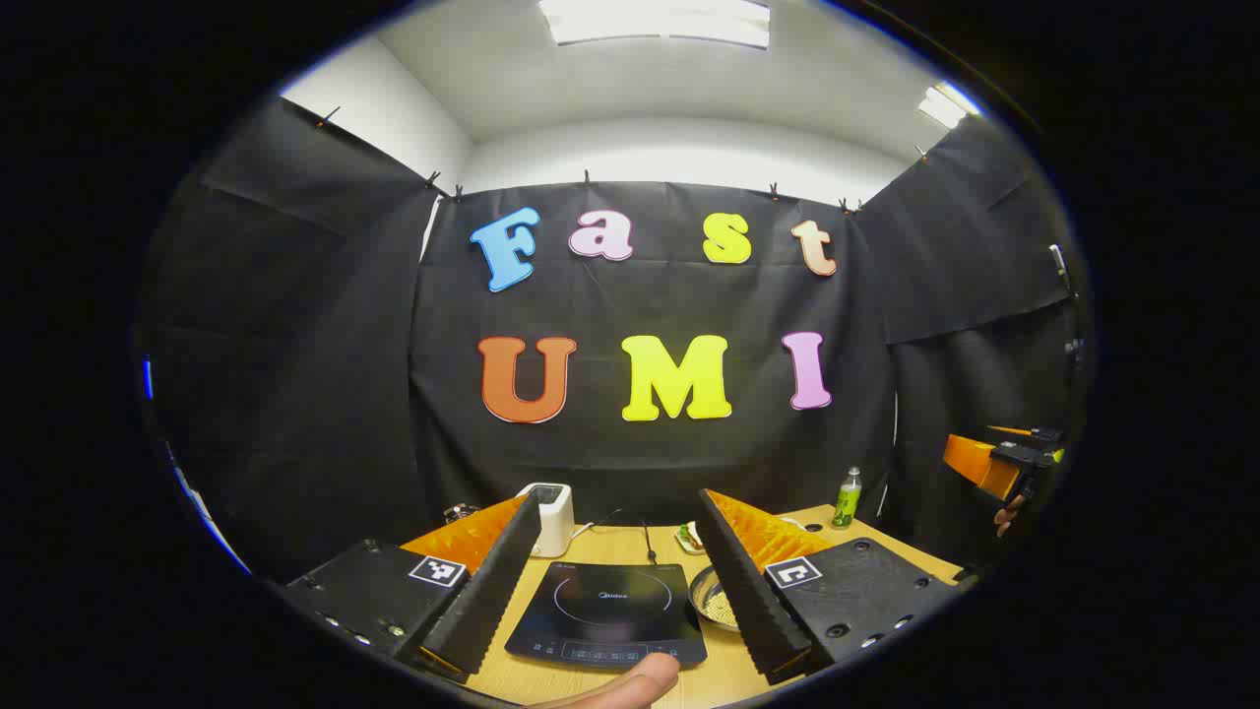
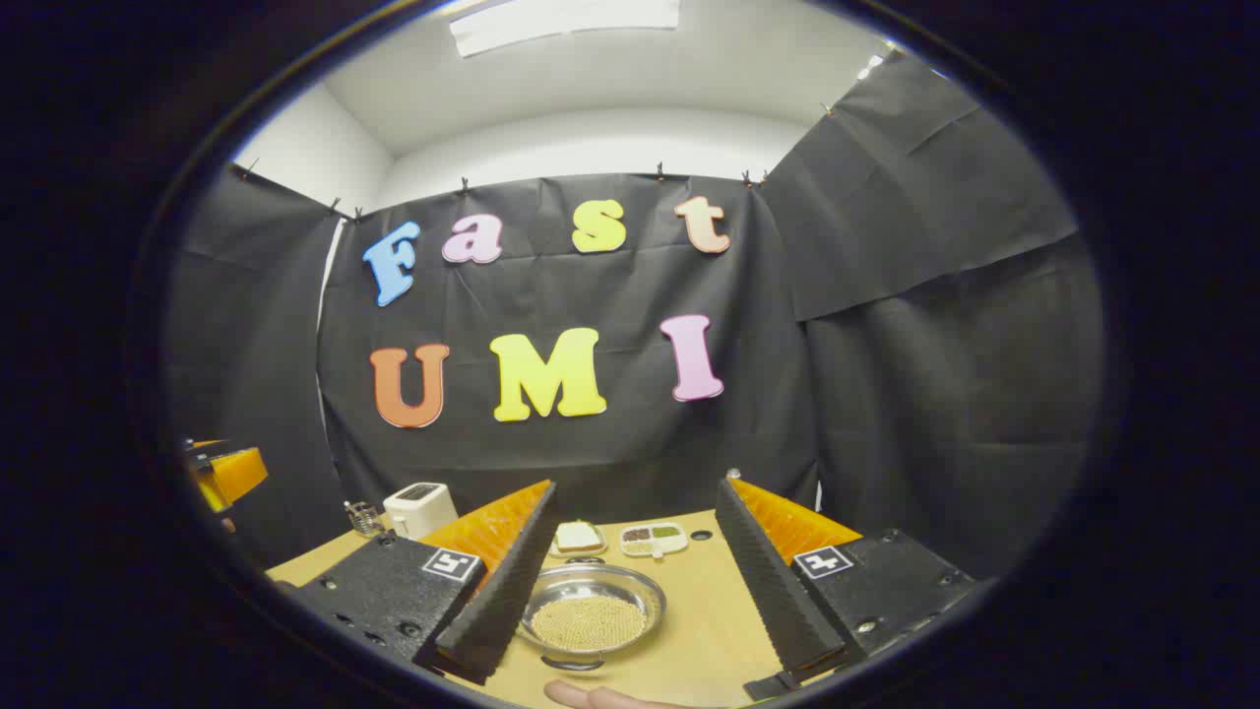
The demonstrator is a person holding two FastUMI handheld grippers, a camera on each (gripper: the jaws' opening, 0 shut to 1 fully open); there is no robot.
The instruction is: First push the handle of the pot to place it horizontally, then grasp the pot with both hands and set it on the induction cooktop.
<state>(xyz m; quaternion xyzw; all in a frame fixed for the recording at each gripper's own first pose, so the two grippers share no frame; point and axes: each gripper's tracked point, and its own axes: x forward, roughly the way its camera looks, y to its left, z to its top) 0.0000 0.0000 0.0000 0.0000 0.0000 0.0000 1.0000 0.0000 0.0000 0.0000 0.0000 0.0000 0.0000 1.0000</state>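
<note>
- A fingertip shows at the bottom edge of the left gripper view, just in front of the induction cooktop.
- The left gripper hovers with its fingers spread wide and nothing between them, framing the cooktop on the wooden table.
- The pot, a shallow steel one filled with small yellowish beads, sits on the table just right of the cooktop; its handle cannot be told.
- The right gripper is likewise spread apart and empty, with the pot low between its fingers.
- Behind the pot lie a plate with a sandwich and a small divided dish.
- A white toaster stands behind the cooktop, a green bottle further right.
</note>
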